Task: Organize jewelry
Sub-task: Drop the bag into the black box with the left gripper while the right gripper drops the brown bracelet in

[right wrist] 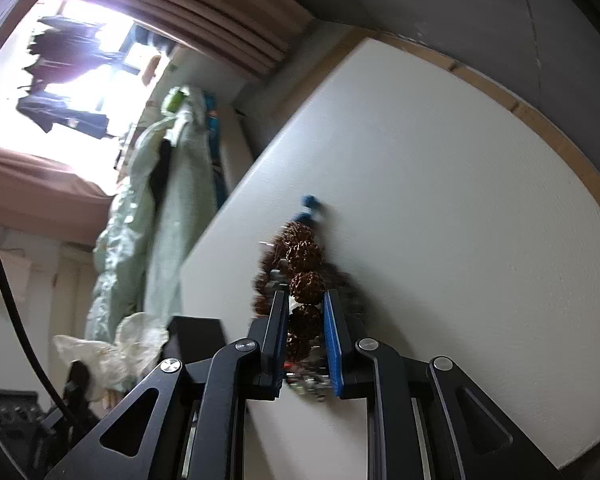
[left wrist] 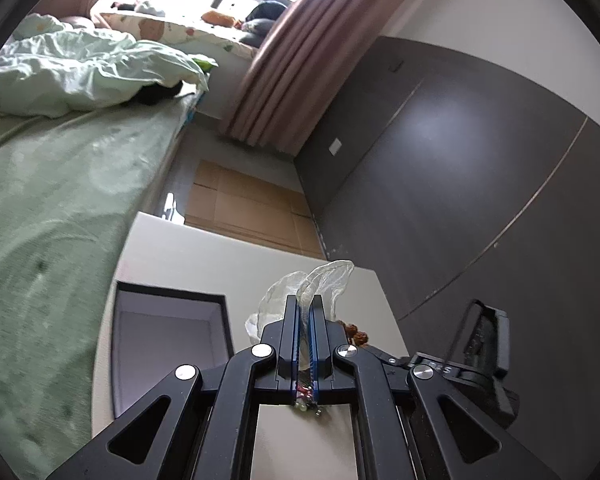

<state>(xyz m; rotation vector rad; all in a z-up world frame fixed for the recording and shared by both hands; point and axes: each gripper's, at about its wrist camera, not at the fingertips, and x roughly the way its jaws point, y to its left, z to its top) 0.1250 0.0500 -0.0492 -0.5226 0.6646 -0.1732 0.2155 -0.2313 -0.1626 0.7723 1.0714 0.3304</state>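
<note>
Left gripper: black two-finger gripper with blue-edged pads [left wrist: 305, 304], jaws pressed almost together, pinching a thin, crinkled, translucent plastic bag [left wrist: 324, 280] that stands up from between its fingertips above the table.
Small beads: a cluster of tiny red, green and clear beads [left wrist: 306, 398] shows at the rear end of the left pads, in the narrow slot between them; whether they lie inside the bag cannot be told.
Right gripper: black two-finger gripper [right wrist: 306, 300] with a blue ribbed pad [right wrist: 334, 340] on one finger, jaws narrowly apart and closed on a string of large, rough, dark brown seed beads [right wrist: 305, 258].
Seed bead string: part of it sits between the right pads, the rest is bunched just beyond the fingertips against the white surface; small blue beads [right wrist: 310, 204] mark its far end.
Mixed trinkets: small red, green and silvery pieces [right wrist: 306, 382], blurred, at the base of the right pads.
Table: white rectangular tabletop [left wrist: 204, 256], carrying the other items.
Box: open rectangular box with dark rim and pale grey lining [left wrist: 168, 344], on the table left of the left gripper, apart from it.
Surroundings: bed with pale green cover [left wrist: 60, 200], pink curtain [left wrist: 292, 52], dark grey wall panel [left wrist: 460, 160], flattened brown cardboard on the floor [left wrist: 244, 208].
</note>
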